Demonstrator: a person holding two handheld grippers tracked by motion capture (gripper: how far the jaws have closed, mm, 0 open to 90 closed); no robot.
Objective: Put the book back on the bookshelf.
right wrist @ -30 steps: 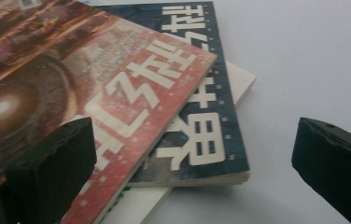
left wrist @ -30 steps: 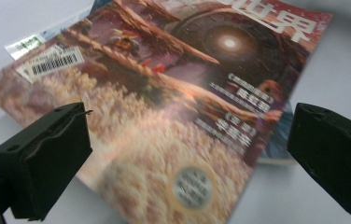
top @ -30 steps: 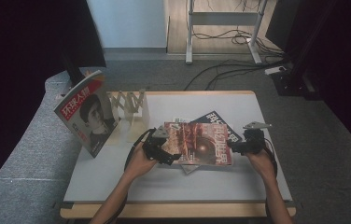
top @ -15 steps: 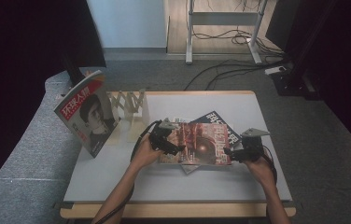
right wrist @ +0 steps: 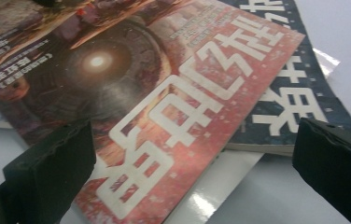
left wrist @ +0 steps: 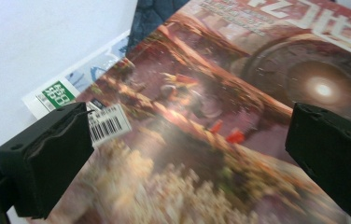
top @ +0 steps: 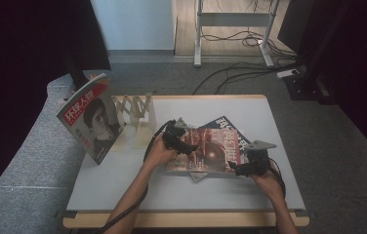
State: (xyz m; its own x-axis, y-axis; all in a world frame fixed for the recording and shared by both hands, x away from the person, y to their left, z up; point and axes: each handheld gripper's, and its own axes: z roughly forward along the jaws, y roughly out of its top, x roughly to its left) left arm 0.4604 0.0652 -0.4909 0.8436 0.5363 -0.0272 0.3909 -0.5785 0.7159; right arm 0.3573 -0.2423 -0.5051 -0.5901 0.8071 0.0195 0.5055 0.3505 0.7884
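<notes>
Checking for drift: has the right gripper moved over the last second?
Yes. The right gripper has moved toward the table's near edge, along the red magazine.

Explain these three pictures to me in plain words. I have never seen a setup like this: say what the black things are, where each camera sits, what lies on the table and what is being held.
No robot here: a person at a table holds a two-jaw grasping tool in each hand. The high view looks down from above the person's side; the left tool and right tool are the black devices at the ends of the forearms.

The other two pictures come from cameras riding on the tools, so the black blocks at their bottom corners are each tool's own jaws.

In the middle of the table lies a red magazine on top of a dark magazine, with some paper under them. At the left a third magazine stands upright, leaning against a wooden rack.

Nothing is held: both tools are open, jaws spread, one at each end of the red magazine.
</notes>
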